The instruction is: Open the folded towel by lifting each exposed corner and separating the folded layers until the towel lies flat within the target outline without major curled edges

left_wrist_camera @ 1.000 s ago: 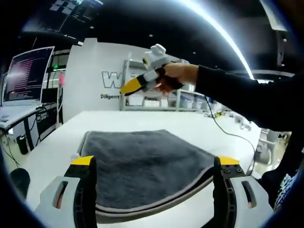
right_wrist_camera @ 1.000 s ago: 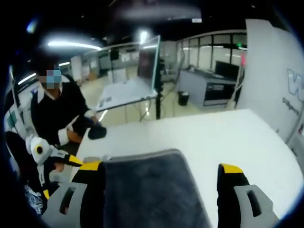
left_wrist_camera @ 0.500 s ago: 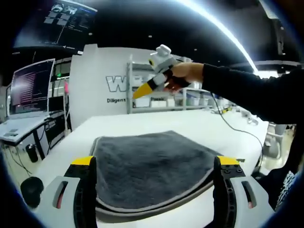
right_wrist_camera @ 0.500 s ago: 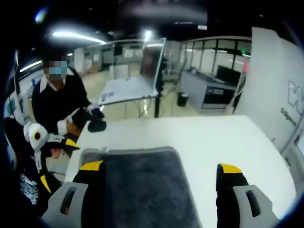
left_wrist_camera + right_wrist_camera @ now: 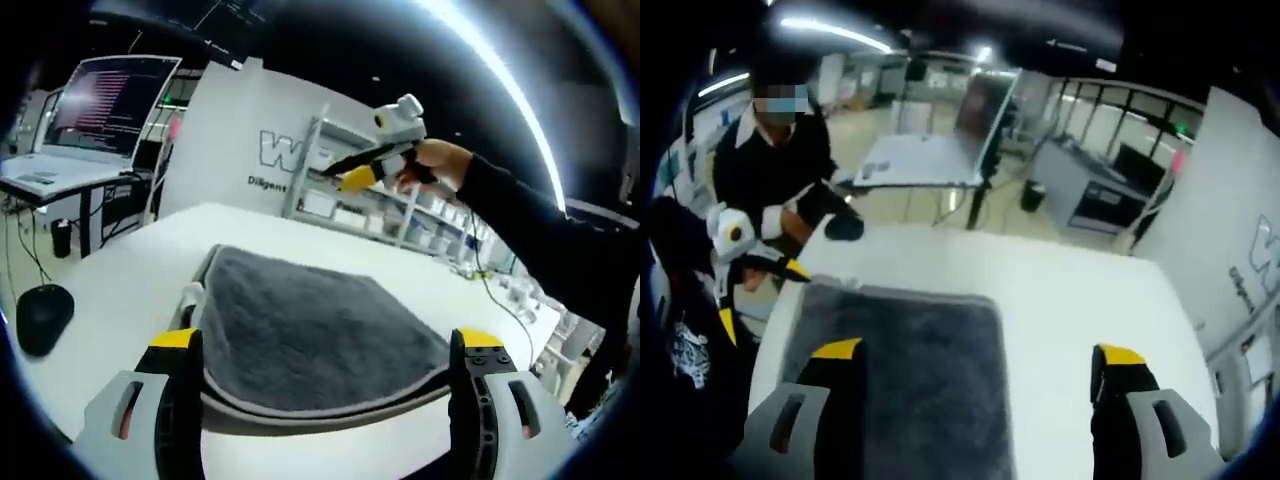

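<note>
A grey folded towel (image 5: 310,335) lies on the white table (image 5: 120,270), its layered folded edge facing my left gripper. My left gripper (image 5: 327,345) hovers low at that near edge, jaws wide apart and empty. My right gripper (image 5: 977,355) hangs open above the towel (image 5: 895,340) and looks down on it from the opposite side. In the left gripper view, a hand holds the right gripper (image 5: 352,172) up in the air beyond the towel's far side. In the right gripper view, the left gripper (image 5: 760,295) sits at the towel's left corner.
A black mouse (image 5: 40,315) lies on the table to the left of the towel. A monitor (image 5: 110,95) stands on a desk beyond. A person in black (image 5: 780,160) stands at the table's edge, with the mouse (image 5: 843,227) beside them. Shelves (image 5: 330,195) stand behind.
Both cameras have shifted. The right gripper now looks down on the towel from higher up. The left gripper has swung, bringing the mouse into view. The towel itself has not moved.
</note>
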Demonstrator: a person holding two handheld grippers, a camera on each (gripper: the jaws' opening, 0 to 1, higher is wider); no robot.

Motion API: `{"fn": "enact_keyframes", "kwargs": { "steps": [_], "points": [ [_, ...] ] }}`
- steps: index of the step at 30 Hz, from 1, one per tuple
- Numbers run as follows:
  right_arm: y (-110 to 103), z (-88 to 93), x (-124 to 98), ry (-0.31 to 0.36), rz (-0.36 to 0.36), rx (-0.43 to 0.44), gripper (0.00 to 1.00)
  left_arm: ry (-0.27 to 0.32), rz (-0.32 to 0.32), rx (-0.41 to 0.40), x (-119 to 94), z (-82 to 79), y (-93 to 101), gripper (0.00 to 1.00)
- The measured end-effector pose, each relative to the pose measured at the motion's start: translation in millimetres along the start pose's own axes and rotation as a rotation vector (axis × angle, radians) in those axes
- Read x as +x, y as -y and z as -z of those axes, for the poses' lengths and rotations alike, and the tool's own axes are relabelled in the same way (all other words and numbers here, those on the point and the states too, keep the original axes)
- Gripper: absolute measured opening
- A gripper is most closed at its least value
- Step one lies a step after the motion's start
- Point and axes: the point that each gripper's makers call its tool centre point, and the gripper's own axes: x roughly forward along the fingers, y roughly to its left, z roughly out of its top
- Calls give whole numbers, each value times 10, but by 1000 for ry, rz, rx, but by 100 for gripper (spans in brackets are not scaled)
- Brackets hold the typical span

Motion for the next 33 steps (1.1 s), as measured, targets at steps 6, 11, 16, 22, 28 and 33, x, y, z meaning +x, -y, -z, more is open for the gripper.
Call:
{"fn": "enact_keyframes", "kwargs": {
  "steps": [6,11,16,22,28,33],
  "points": [
    [53,-41,5,0,9,-8,92,7,-9,-16,-8,-15,-28,100],
    [33,-29,40,-8,7,-15,92,21,-19,-23,-21,-41,-83,100],
    [-87,-50,92,-20,-20,-44,91,30,-50,-34,-38,-53,-248,99],
    [-132,-169,57,-24,-27,-83,90,10,-59,-42,-37,8,-285,93],
    [-96,-186,49,-64,-51,-138,84,21,-54,-90,-113,-18,-272,79],
    [-92,-202,94,-87,-60,-156,83,30,-51,-113,-117,-56,-290,76]
  ]
}}
